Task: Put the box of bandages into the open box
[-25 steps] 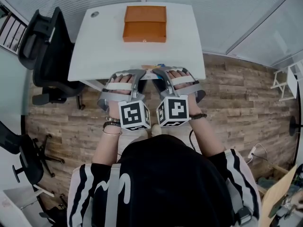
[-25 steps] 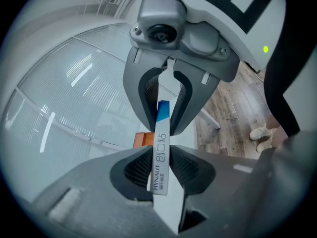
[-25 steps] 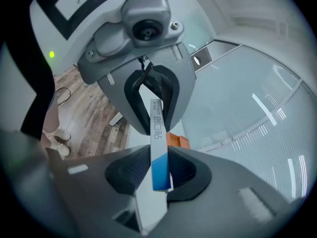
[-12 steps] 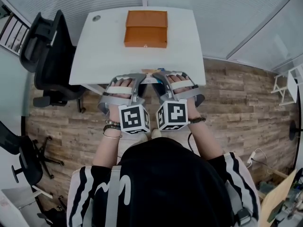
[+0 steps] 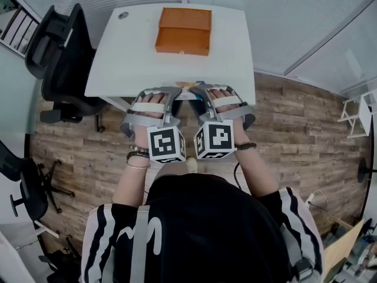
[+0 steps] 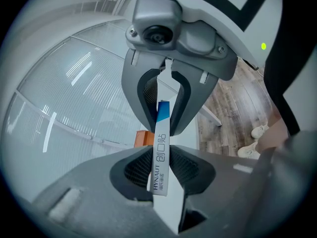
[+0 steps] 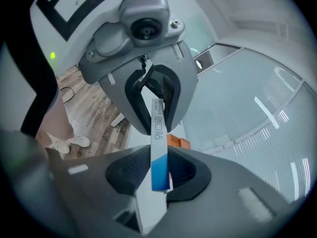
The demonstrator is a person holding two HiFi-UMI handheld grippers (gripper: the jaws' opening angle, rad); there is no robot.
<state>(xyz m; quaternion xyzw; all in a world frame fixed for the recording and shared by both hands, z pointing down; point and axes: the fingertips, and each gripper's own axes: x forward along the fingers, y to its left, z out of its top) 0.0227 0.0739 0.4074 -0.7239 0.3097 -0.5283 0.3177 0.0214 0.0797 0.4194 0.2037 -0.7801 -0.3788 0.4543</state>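
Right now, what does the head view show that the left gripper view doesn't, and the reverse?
Head view only: the whole white table, the black office chair at its left, and the orange rectangular box lying on the table's far side. Left gripper view only: the left gripper shut on the thin white-and-blue bandage box, its print readable. Both: the orange box and the wooden plank floor.
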